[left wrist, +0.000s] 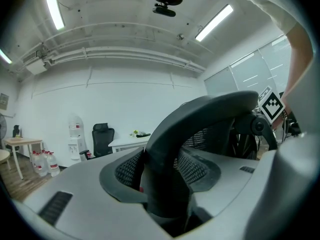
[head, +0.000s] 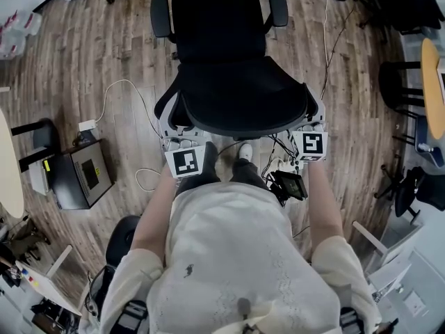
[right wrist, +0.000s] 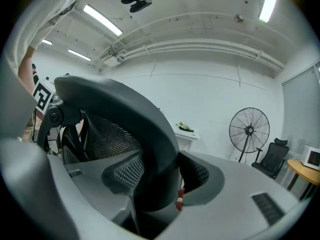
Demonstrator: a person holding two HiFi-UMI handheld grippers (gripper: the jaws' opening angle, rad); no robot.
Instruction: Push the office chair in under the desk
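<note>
In the head view a black office chair (head: pixel 219 40) stands on the wood floor right in front of me, its seat pointing away and its curved mesh backrest (head: pixel 243 103) nearest. My left gripper (head: pixel 182 136) is clamped on the backrest's left top rim and my right gripper (head: pixel 311 126) on the right top rim. In the left gripper view the dark rim (left wrist: pixel 200 116) fills the gap between the jaws (left wrist: pixel 162 194), and in the right gripper view the rim (right wrist: pixel 125 109) likewise fills that gripper's gap (right wrist: pixel 155 189). A white desk (left wrist: pixel 127 141) stands far off by the wall, also seen as the desk (right wrist: pixel 187 132).
A black box (head: pixel 80 174) and white cables (head: pixel 122 92) lie on the floor at left. Other chair bases (head: pixel 400 82) and a round wooden table (head: pixel 432 82) are at right. A standing fan (right wrist: pixel 248 131), a water dispenser (left wrist: pixel 76 134) and another black chair (left wrist: pixel 101 136) stand by the wall.
</note>
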